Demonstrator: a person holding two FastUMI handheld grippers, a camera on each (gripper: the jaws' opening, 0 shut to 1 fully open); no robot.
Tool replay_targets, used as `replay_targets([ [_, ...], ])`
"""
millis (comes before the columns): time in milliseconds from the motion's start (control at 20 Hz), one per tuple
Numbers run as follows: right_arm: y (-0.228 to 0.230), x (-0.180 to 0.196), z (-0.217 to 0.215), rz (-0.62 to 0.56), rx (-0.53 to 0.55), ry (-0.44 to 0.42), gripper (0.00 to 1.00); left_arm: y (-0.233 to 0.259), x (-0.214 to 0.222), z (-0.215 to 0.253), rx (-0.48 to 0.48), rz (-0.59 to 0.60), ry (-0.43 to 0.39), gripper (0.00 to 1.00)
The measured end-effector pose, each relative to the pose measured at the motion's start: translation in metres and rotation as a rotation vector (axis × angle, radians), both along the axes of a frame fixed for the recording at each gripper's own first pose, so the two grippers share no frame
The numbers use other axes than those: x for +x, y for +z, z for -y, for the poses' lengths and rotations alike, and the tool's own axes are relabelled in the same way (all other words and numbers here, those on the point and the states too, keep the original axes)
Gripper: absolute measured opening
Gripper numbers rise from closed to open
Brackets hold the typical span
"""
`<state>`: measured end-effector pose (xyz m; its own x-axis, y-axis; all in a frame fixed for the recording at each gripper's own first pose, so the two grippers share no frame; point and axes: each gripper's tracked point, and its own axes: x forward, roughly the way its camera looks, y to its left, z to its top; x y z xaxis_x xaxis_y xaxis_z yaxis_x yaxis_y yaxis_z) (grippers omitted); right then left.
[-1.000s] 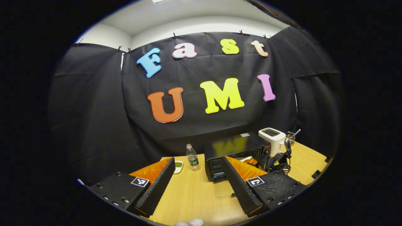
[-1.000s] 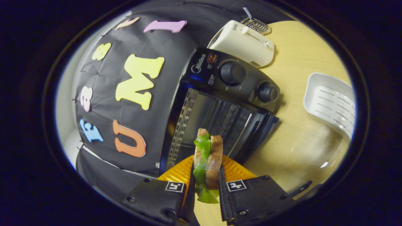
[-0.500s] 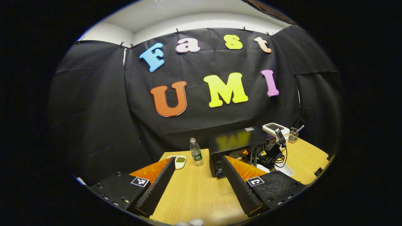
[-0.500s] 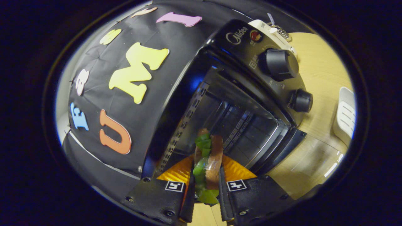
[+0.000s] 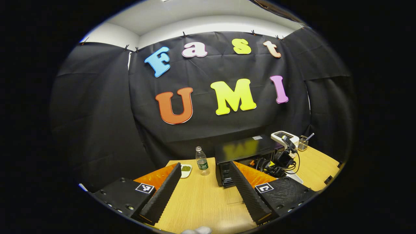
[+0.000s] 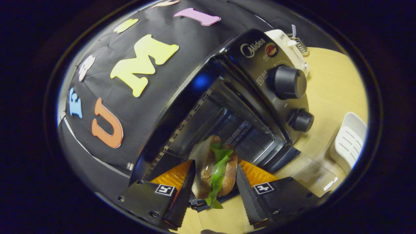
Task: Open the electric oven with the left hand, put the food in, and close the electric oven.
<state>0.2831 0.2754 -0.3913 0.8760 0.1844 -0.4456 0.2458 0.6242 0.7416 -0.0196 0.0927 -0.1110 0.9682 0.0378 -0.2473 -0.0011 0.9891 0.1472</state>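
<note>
The left gripper (image 5: pixel 205 188) is held above the near edge of the table (image 5: pixel 201 201) with its 2 fingers spread wide apart and nothing between them. In the left gripper view the oven (image 5: pixel 242 152) stands toward the table's far edge, with a bottle (image 5: pixel 201 161) just beside it on its left and a small dish (image 5: pixel 185 170) of green matter left of the bottle. A toaster (image 5: pixel 282 138) stands behind the oven's right end, a wire holder (image 5: pixel 303 143) near the far right corner, and the right gripper (image 5: pixel 276 162), with its cables, sits at the oven's front. In the right gripper view the right gripper (image 6: pixel 214 191) is parted, and the sandwich (image 6: pixel 216 172) sits between its fingers at the oven (image 6: pixel 247 107) mouth. Whether either finger touches the sandwich cannot be told. The sandwich, bread with green lettuce, appears to rest at the front lip of the open cavity, on or just above the lowered door (image 6: pixel 282 156); the exact contact cannot be told. 2 knobs (image 6: pixel 287 83) sit on the oven's control panel. A white tray (image 6: pixel 349 143) lies on the table to the right of the oven, apart from it.
</note>
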Motion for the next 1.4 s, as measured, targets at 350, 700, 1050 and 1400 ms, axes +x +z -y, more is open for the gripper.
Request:
replay_targets([
  [350,0.008,-0.020,0.027,0.020,-0.104,-0.024,0.98,0.002,-0.007,0.004,0.012,0.005,-0.014,0.97],
  [700,0.064,-0.066,0.051,0.080,-0.276,0.076,0.98,0.017,-0.008,0.016,-0.020,0.058,-0.037,0.97],
  [1050,0.156,-0.145,0.129,0.186,-0.549,0.145,1.00,-0.018,0.005,0.038,-0.054,0.039,-0.034,0.97],
  [1400,0.193,-0.203,0.231,0.169,-0.662,0.079,1.00,-0.108,0.012,0.063,-0.077,-0.097,-0.018,0.97],
])
